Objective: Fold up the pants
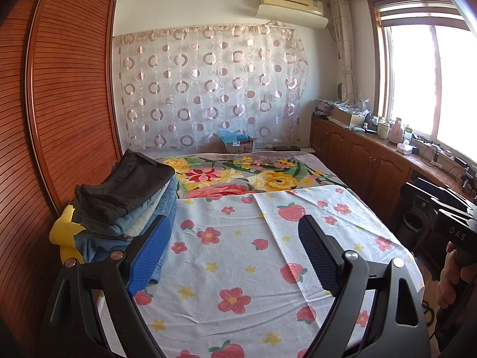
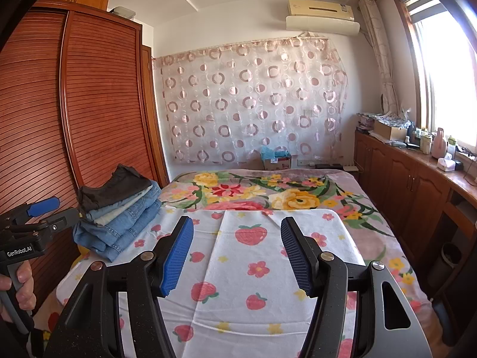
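bed (image 2: 396,250) w/ floral blanket (image 2: 268,191), strawberry-print sheet (image 2: 253,271) over near end, folded pants stack (image 2: 119,214) at left edge

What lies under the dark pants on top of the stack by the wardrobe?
Under the dark pants lie folded jeans and a pale layer; their count is unclear. Something yellow shows beneath, mostly covered.

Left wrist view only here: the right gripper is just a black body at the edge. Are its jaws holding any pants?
Observer: No. The right gripper stands open over the sheet, with nothing between its fingers.
Operator: My left finger covers part of the pile. What is at the bottom?
Observer: The lowest layers of the pile of clothes are folded jeans.
Operator: And the left gripper from outside?
Observer: The left gripper is beside the pile, with a hand around its handle.
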`<control>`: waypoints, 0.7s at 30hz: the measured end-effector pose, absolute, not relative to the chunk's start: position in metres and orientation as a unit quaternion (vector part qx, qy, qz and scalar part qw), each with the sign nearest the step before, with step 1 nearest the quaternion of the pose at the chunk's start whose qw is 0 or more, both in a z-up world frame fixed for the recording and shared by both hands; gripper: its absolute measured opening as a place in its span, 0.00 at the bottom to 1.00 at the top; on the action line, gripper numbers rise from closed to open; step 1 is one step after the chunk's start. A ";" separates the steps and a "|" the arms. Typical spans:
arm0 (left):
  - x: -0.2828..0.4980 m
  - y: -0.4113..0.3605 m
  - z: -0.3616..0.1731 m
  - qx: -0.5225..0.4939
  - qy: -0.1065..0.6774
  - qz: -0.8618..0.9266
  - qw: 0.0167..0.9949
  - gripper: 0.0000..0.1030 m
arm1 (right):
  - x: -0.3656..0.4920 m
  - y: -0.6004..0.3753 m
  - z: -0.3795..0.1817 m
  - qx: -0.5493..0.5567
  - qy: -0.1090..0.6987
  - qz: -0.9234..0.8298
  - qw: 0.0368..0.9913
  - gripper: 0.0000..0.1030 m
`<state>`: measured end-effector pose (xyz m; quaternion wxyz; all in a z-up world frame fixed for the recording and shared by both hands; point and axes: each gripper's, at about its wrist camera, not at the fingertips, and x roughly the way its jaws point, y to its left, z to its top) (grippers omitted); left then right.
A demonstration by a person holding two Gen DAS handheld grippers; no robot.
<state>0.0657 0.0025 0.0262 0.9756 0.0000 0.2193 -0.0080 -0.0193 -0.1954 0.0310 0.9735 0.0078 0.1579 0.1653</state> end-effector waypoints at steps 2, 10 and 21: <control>0.066 0.002 0.026 0.000 0.219 -0.008 0.976 0.85 | -0.020 -0.195 0.030 0.008 0.158 0.165 0.973 0.61; 0.066 0.003 0.025 0.000 0.219 -0.008 0.976 0.85 | -0.020 -0.194 0.029 0.007 0.156 0.166 0.974 0.61; 0.066 0.002 0.024 0.001 0.219 -0.008 0.976 0.85 | -0.020 -0.196 0.027 0.006 0.153 0.167 0.974 0.61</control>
